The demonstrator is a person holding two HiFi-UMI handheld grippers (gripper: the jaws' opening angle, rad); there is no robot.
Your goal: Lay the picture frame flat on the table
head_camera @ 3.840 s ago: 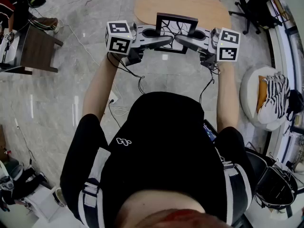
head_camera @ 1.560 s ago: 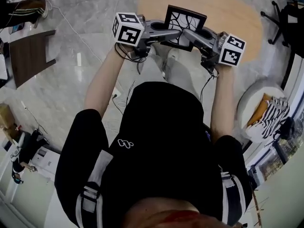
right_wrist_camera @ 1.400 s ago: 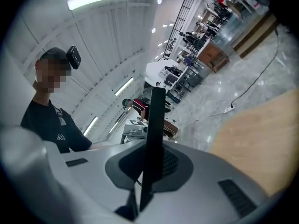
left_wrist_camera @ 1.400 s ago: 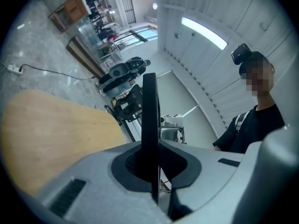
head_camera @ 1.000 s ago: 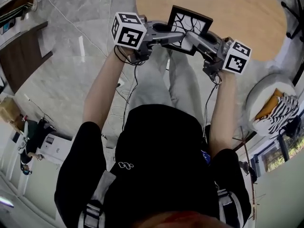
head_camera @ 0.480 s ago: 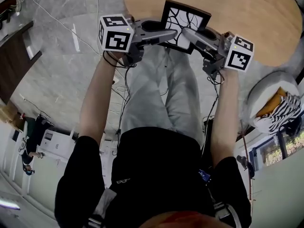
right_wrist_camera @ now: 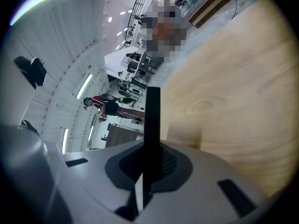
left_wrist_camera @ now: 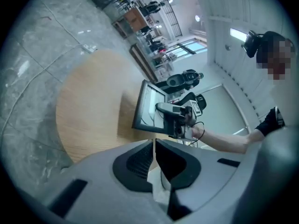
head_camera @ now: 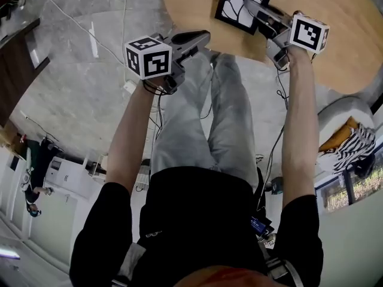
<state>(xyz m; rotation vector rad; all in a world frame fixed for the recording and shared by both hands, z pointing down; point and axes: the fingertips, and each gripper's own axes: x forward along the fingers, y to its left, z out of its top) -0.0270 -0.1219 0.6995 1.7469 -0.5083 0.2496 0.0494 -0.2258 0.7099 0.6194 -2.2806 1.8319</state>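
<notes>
The black picture frame (head_camera: 242, 5) with a white branching print hangs over the round wooden table (head_camera: 335, 46), tilted and held by its right edge. My right gripper (head_camera: 254, 9) is shut on that edge; in the right gripper view the frame (right_wrist_camera: 152, 111) shows edge-on as a dark bar clamped between the jaws (right_wrist_camera: 148, 146). My left gripper (head_camera: 202, 38) is off the frame, near the table's front rim. Its jaws (left_wrist_camera: 154, 143) are closing, almost together, with nothing between them. The left gripper view looks across at the frame (left_wrist_camera: 148, 107) and the right gripper (left_wrist_camera: 174, 118) holding it.
Grey marble floor with cables surrounds the table (left_wrist_camera: 93, 111). A white round pouf with a striped cloth (head_camera: 350, 141) stands at the right. A dark wooden table (head_camera: 15, 70) is at the far left. Black office chairs (left_wrist_camera: 184, 80) stand beyond the frame. People stand in the background.
My left gripper has let go of the frame's left side and drawn back toward the table's edge. My right gripper has carried the frame farther out over the tabletop.
</notes>
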